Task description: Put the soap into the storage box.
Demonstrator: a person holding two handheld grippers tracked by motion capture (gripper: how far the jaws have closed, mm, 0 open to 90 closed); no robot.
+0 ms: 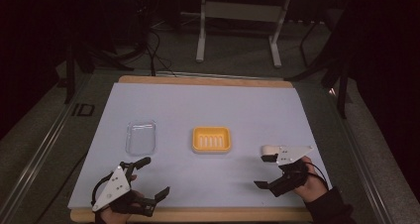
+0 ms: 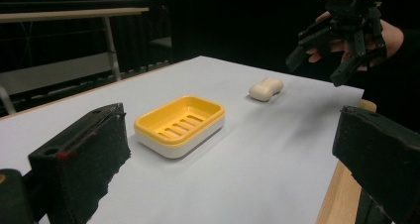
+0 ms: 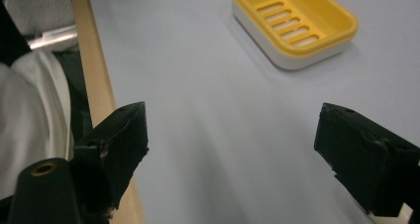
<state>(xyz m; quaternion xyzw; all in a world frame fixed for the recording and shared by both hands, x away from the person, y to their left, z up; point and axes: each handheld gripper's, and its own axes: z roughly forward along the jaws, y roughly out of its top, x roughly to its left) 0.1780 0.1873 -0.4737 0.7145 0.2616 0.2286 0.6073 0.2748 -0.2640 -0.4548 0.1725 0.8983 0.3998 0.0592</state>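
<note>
The left hand-held gripper is held low at the near left corner of the counter, and its jaws are spread wide apart with nothing between them. In the left gripper view, the two black jaws are seen far from each other at the bottom, and the counter's pale sheet lies between them. The right hand-held gripper is held at the near right side, gripped by a hand in a dark sleeve; its jaws are also wide apart and nothing is held in them. In the right gripper view, only the pale sheet is seen between the jaws.

A cream bar of soap is lying flat on the counter, just beside the upper jaw of the right hand-held gripper; whether it is touched cannot be told. The yellow soap dish, with slots in its bottom, is standing upright near the middle of the counter, well apart from both grippers. A clear plastic lid is lying to the left of the dish, beyond the left hand-held gripper.
</note>
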